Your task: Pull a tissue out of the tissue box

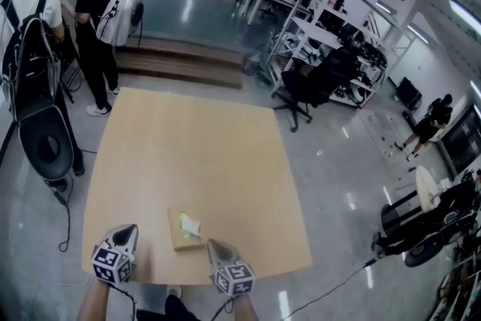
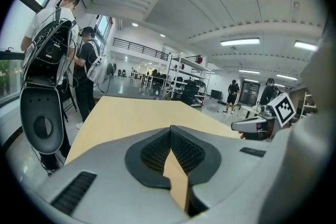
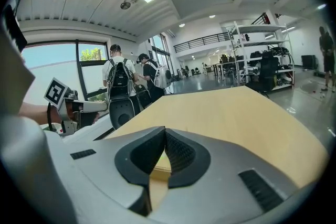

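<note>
**Wooden table [image 1: 195, 154] in an open workshop hall, with the tissue box [image 1: 186, 228] lying near its front edge.**
The left gripper [image 1: 128, 231] is hovering just left of the tissue box and the right gripper [image 1: 214, 246] just right of it, both with jaws closed on nothing. A white tissue [image 1: 191, 225] is showing at the box's top. Far beyond the box, two people [image 1: 30, 49] wearing backpacks are standing to the left, and a black office chair [image 1: 308, 86] is standing to the right on the glossy grey floor [image 1: 338, 162].

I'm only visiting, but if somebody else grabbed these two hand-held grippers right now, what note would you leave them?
Left hand-held gripper: shut, empty, left of the tissue box.
Right hand-held gripper: shut, empty, right of it.
The box lies near the front edge of the table, between them, with a white tissue poking out.
Done: nothing pulled yet.
To do: open one gripper, grip the tissue, pull it out.
</note>
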A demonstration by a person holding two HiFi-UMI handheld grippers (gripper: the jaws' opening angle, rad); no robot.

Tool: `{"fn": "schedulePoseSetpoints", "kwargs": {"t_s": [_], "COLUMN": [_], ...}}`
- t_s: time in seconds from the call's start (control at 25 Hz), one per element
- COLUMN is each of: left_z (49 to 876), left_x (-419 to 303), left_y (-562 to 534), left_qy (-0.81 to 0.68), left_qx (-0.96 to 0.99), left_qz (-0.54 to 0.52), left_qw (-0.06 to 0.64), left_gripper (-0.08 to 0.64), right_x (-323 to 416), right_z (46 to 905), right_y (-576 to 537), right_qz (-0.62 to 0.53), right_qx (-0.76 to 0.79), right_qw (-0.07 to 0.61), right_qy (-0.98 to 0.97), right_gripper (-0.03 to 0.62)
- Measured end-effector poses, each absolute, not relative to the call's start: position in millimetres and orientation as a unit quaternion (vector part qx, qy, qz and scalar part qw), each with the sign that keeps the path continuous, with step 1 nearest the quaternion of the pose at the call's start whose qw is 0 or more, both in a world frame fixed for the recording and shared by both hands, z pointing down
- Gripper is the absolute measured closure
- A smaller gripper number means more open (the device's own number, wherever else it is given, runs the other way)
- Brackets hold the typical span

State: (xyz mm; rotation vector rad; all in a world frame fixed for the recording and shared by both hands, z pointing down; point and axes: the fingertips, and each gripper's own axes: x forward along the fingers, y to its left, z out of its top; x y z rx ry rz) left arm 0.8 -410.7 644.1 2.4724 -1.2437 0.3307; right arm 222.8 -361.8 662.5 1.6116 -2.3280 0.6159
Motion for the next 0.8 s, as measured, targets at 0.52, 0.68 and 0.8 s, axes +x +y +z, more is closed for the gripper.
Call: {"fn": "schedulePoseSetpoints", "kwargs": {"t_s": [0.52,0.68,0.8], "left_z": [689.7,696.6,699.7], "left_x": [4.4,8.7,8.4], "left_y": [-405.0,-403.2,-403.2], "left_qy": [-0.438,-0.435,-0.434], "left_qx": [0.862,0.861,0.859], "left_qz": [0.143,0.148,0.149], "left_qw": [0.214,0.219,0.227], "left_gripper": [0.553,0.554,0.552], "right_x": [217.3,214.5,210.1], "right_z": [709.8,716.3,714.7], "right_y": [-363.6,-365.4,-367.8], "right_qz": [0.252,0.259,0.254], "right_qx": [0.538,0.534,0.533], "right_qw": [0.143,0.142,0.144], "right_qy": [-0.791,-0.792,-0.794], "right_gripper": [0.588,0.586,0.586]}}
